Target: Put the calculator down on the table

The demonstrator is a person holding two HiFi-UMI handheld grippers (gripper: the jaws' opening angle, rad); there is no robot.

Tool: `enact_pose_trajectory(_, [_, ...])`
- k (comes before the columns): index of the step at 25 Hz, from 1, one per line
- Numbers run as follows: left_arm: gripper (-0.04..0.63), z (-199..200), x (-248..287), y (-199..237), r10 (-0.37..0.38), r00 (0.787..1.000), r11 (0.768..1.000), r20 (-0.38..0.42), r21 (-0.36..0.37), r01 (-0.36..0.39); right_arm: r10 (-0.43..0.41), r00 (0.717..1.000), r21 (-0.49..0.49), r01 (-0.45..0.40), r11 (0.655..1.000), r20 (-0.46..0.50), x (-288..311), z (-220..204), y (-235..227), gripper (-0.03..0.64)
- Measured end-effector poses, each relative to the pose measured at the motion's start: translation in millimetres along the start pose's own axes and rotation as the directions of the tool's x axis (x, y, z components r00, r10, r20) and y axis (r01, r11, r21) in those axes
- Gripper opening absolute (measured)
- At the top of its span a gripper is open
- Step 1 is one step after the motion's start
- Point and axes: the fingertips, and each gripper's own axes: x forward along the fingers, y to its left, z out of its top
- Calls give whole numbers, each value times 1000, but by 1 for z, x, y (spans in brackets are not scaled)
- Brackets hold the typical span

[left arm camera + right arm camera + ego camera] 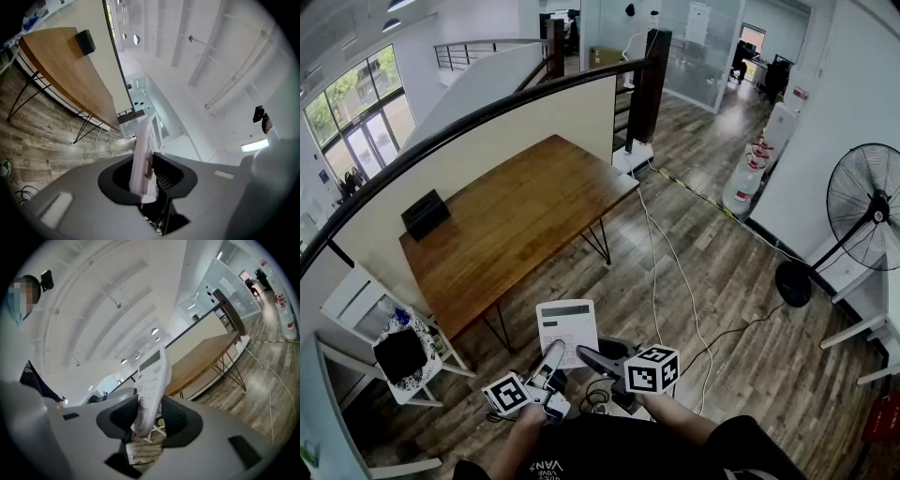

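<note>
I hold a white calculator [566, 328] upright in front of me over the wood floor, short of the brown wooden table [516, 216]. My left gripper [554, 351] is shut on its lower edge; in the left gripper view the calculator [142, 154] stands edge-on, pinched between the jaws of that gripper [143, 176]. My right gripper [586, 355] is at the same lower edge from the right. In the right gripper view the calculator [152, 380] leans between the wide jaws of that gripper [149, 416], which stands open, its pads close to the calculator.
A black box [425, 214] sits near the table's far left edge, against a low partition wall. A white chair [398, 361] with a dark object stands to my left. Cables [666, 272] run across the floor. A standing fan [867, 211] is at the right.
</note>
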Motion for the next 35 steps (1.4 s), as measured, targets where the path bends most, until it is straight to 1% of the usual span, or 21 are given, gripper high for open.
enact_pose_trajectory(8, [84,8,11,6,-1,1000,1000,-1,1,1,-12,1000,-17,12,1000,3,7,9,-9,167])
enact_pose_trajectory(13, [83,14,23,7,-26,1000,1000,10,-7,26,-33,999,-40,34,999,7,10,16,-18,167])
enact_pose_trajectory(18, [83,25,36,20,-19,999,998,26,-61,21,-47,999,-50,47,998,-13,23,25,-33,167])
enact_pose_trajectory(20, [83,33,45,26,-25,999,998,25,-61,27,-52,998,-49,51,998,-20,32,30,-43,169])
enact_pose_trajectory(24, [81,59,66,41,-23,999,997,22,-80,24,-61,998,-43,60,997,-22,57,48,-62,167])
enact_pose_trajectory(27, [81,86,82,52,-17,1000,998,7,-68,18,-73,997,-34,73,997,-22,79,67,-76,169])
enact_pose_trajectory(35, [81,161,138,74,-55,998,996,-42,-68,52,-121,993,-23,121,992,12,140,124,-116,167])
